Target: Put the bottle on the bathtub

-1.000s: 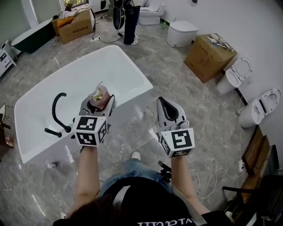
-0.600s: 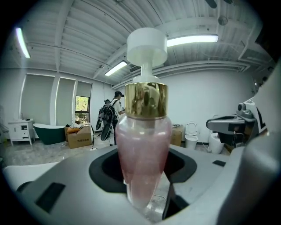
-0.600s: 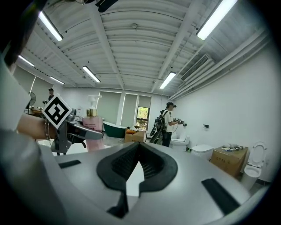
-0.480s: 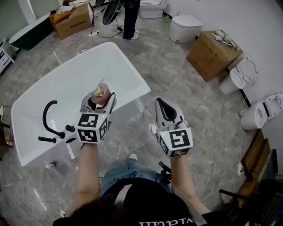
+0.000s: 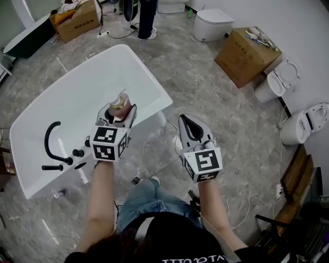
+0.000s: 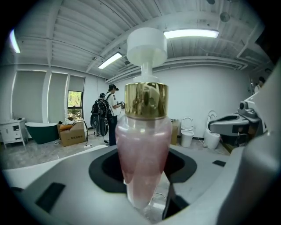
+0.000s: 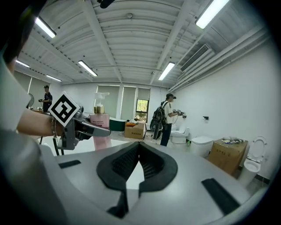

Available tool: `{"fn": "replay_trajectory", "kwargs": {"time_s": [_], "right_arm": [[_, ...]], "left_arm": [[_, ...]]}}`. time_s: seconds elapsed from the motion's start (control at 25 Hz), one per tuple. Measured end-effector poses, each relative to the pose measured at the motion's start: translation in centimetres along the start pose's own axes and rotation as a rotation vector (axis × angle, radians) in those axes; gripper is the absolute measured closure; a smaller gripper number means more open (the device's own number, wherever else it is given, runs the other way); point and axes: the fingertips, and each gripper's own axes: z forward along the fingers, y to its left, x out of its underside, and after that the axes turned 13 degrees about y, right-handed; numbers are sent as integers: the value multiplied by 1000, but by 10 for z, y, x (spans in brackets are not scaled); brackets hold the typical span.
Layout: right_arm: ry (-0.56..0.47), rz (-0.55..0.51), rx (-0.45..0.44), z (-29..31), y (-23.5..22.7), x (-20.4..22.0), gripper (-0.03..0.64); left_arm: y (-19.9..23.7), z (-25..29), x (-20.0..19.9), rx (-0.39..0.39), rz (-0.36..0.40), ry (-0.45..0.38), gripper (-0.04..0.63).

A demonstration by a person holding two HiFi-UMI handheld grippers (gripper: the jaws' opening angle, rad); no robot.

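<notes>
Left gripper (image 5: pixel 118 114): jaws spread wide and pinching the bottle (image 5: pixel 117 104) near its base. The bottle is clear pink with a gold collar and a white pump head, and it stands upright between the pads.

Bottle location: held over the near long edge of the white bathtub (image 5: pixel 77 95), towards the tub's right end in the head view. Whether its base touches the rim cannot be told from any view.

Right gripper (image 5: pixel 190 120): pads pressed together, nothing between them. It is over the grey stone floor (image 5: pixel 205 87), just off the tub's near right corner and apart from the left gripper. Its own view shows the left gripper and the bottle off to its left.

Tub fittings: a black curved faucet (image 5: pixel 46 141) stands on the tub's near left end, well apart from the bottle.

Surroundings:
- A cardboard box (image 5: pixel 245 54) sits on the floor to the right.
- A white toilet (image 5: pixel 213 23) stands beyond the box.
- Another toilet (image 5: pixel 303 123) stands by the right wall.
- A person (image 5: pixel 146 15) stands at the far side of the room.
</notes>
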Motion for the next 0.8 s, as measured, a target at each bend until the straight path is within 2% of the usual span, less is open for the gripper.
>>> {"fn": "replay_trajectory", "kwargs": {"time_s": [0.4, 0.8], "right_arm": [[60, 6, -3, 40, -10, 25, 601], [128, 39, -41, 96, -18, 77, 601]], "left_arm": [[1, 63, 11, 70, 19, 42, 374], [3, 128, 59, 91, -16, 105, 373]]}}
